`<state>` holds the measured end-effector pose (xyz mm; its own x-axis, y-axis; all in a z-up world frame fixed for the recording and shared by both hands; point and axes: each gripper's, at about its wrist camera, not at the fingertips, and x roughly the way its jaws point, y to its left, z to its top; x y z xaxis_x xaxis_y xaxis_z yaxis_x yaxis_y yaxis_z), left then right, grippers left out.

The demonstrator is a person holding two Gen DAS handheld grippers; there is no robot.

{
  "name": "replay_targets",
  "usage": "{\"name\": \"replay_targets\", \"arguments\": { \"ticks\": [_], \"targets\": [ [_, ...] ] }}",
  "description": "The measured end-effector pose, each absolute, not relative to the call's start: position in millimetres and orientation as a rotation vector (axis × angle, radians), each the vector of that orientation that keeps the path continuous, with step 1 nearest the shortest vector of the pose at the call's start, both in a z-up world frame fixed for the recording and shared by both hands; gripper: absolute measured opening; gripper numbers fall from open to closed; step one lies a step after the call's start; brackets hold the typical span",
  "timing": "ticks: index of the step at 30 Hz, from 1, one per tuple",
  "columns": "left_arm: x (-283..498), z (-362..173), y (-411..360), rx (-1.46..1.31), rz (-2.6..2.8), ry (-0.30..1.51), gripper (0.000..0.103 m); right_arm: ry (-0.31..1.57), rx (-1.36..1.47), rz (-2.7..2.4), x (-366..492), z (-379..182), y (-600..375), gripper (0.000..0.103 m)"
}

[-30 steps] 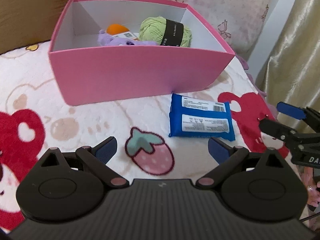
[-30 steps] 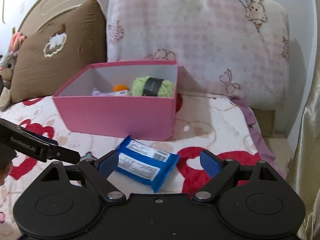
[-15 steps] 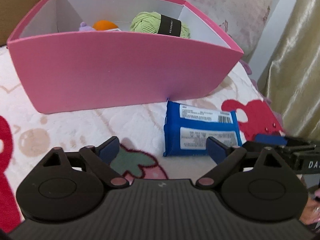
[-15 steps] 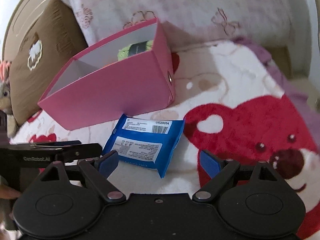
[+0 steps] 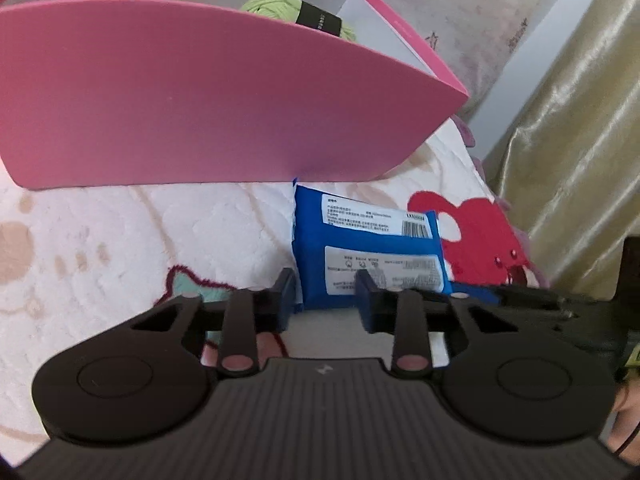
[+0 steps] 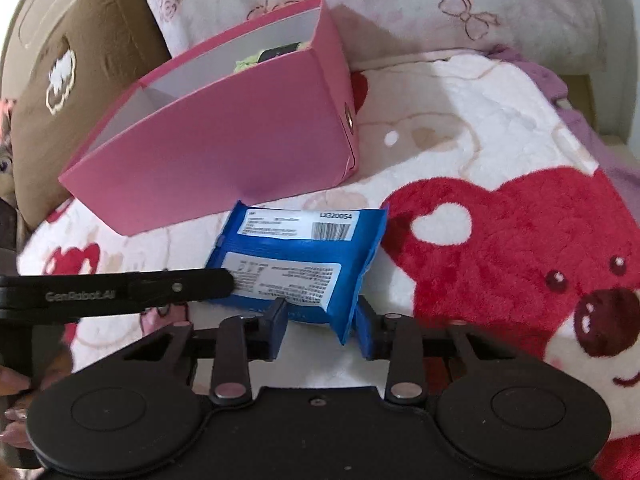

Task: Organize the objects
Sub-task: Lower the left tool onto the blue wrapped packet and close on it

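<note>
1. 1 blue packet [image 5: 372, 256] lies on the bed blanket [image 5: 120, 248], just in front of the near right corner of 1 pink box [image 5: 208, 92]; it sits low and centre-right in the left wrist view and in the middle of the right wrist view.
2. 2 grippers are on it. The left gripper [image 5: 326, 300] is closing its fingers [image 5: 286, 298] on the packet's near left corner, which sits between them with the pads against it.
3. The right gripper [image 6: 322, 328] has its fingers [image 6: 276, 328] drawn in on the packet's near right corner, which is pinched and lifted a little between the pads.
4. 1 ball of green yarn [image 5: 296, 10] with a black band shows over the box wall at the top of the left wrist view; the right wrist view catches only a sliver of it.
5. Only the right wrist view shows 1 brown pillow [image 6: 80, 60] at upper left, 1 pink patterned pillow [image 6: 400, 4] across the top, and the big red bear print [image 6: 540, 260] at right.
6. Only the left wrist view shows 1 gold curtain [image 5: 580, 140] down the right edge and a strawberry print [image 5: 188, 284] at lower left.
7. Each view catches the other gripper's arm at its edge; a person's fingertips [image 6: 12, 384] show at lower left in the right wrist view.
</note>
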<state>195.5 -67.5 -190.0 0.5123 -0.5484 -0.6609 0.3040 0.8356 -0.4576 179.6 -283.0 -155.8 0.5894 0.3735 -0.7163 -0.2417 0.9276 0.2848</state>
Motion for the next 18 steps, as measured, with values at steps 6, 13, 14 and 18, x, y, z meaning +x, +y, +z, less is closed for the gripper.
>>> {"name": "replay_targets", "arguments": {
  "ticks": [6,13,14,18],
  "targets": [
    [185,-189,-62,-0.337,-0.538,0.955,0.029,0.889,0.147,0.356,173,-155,-283,0.033],
    [189,-194,-68,-0.32,-0.492,1.011,0.034,0.879,0.279,0.337,174,-151,-302,0.055],
    [191,-194,-68,-0.335,-0.485,1.021,0.035,0.887,0.308,0.326,177,-152,-305,0.055],
    [200,-190,-70,-0.322,-0.442,0.99,0.037,0.885,0.305,0.329,181,-155,-303,0.055]
  ]
}}
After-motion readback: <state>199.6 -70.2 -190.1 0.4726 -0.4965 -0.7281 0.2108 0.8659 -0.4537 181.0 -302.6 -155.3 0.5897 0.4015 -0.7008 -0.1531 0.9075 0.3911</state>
